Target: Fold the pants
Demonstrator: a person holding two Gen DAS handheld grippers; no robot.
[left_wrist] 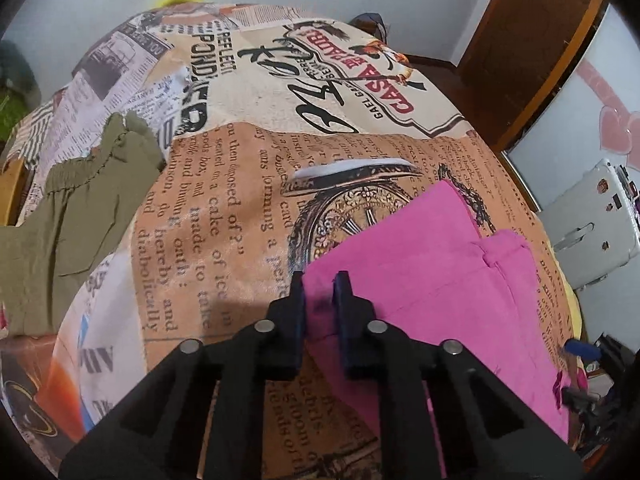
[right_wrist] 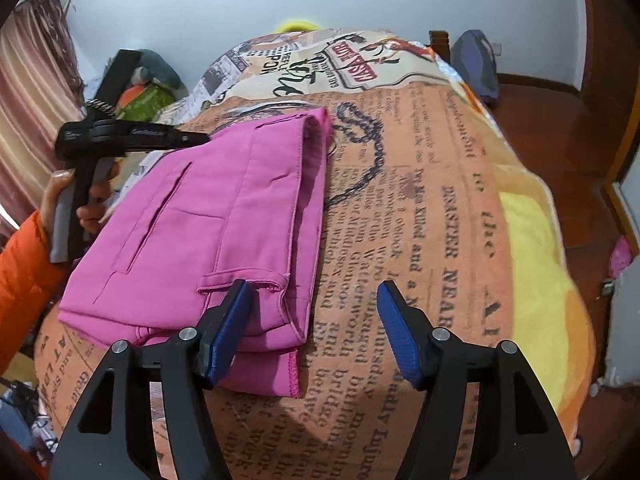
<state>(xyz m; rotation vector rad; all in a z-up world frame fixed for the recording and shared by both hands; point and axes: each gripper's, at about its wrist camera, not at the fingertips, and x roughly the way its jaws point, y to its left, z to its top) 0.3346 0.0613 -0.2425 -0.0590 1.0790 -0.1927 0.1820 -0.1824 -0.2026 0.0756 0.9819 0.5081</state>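
Pink pants: folded into a compact stack on the bed blanket, approx. centre-left in right-wrist view. Fabric looks soft, light, non-slip; layers will likely slide apart, so I'd pinch all plies at a folded edge. My left gripper, jaws nearly together, pinching the pants' edge at 9 o'clock. My right gripper, jaws spread, at 6 o'clock, empty. Olive garment well apart.

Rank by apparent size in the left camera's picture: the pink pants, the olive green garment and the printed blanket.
1. Printed blanket, far the largest.
2. Pink pants.
3. Olive green garment, though it is cut off at the edge, so it is unsure against the pants.
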